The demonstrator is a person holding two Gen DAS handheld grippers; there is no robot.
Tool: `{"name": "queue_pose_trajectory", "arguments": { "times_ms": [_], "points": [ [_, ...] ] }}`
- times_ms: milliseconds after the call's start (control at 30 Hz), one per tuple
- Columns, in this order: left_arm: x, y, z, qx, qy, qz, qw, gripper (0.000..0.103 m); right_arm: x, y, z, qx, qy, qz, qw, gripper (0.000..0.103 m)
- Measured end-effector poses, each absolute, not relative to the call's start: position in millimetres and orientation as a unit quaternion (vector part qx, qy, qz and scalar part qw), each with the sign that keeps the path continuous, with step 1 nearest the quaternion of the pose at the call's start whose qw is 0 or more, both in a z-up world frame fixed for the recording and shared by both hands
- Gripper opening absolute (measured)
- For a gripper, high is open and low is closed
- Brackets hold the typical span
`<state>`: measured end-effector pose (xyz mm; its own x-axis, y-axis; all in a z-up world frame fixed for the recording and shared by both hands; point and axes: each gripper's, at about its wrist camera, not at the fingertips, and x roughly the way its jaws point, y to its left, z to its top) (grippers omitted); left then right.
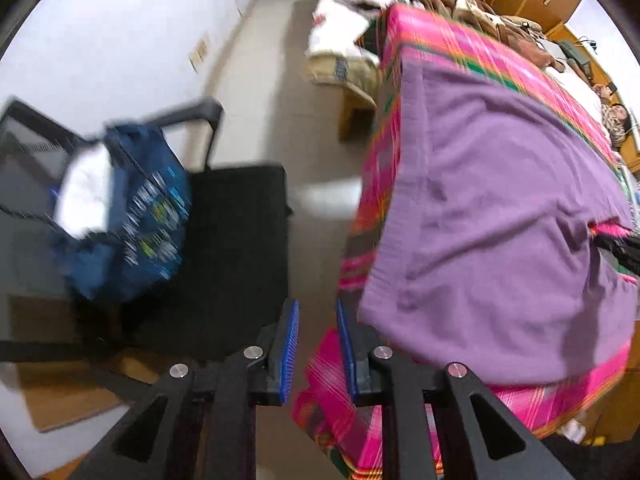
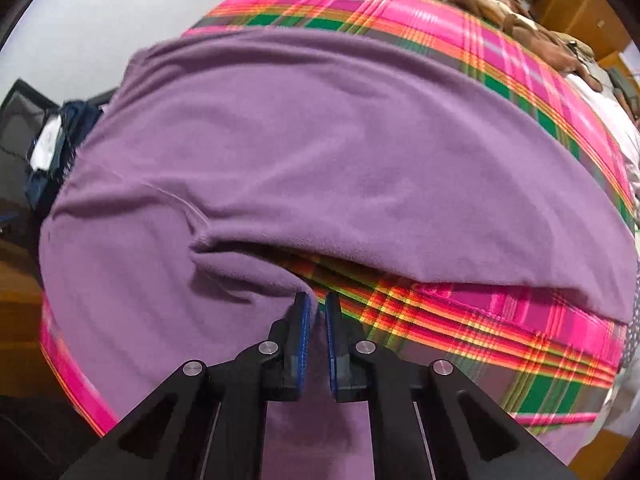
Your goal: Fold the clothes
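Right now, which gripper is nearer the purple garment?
Right. The right gripper is closed at the purple garment's edge; the left gripper hangs open beside it, off the bed.

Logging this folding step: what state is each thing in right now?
purple garment: spread on the bed, near edge lifted into a fold
left gripper: open, empty
right gripper: shut on the garment's edge
plaid bedspread: flat, partly covered
blue bag: on the chair
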<state>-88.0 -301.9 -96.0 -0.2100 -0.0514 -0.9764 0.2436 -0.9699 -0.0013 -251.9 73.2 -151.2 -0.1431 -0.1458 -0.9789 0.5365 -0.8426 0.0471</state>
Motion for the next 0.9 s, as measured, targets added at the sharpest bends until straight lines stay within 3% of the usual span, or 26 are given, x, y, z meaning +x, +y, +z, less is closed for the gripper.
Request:
{"name": "queue_pose_trajectory", "arguments": {
  "times_ms": [233,500,900],
  "points": [
    [-122,-262,-49,0.603,0.092,-0.788,0.086,0.021,-244,64,-122,0.607,0.134,-0.752,0.22,0.009],
    [-149,-205,-31,0.592,0.096,-0.8,-0.021,0.021,-232,43,-100,0.613,0.109,-0.751,0.22,0.01],
    [-164,-186,-51,0.607,0.079,-0.789,-0.05,0.021,-225,21,-64,0.605,0.143,-0.756,0.202,0.026]
  ]
}}
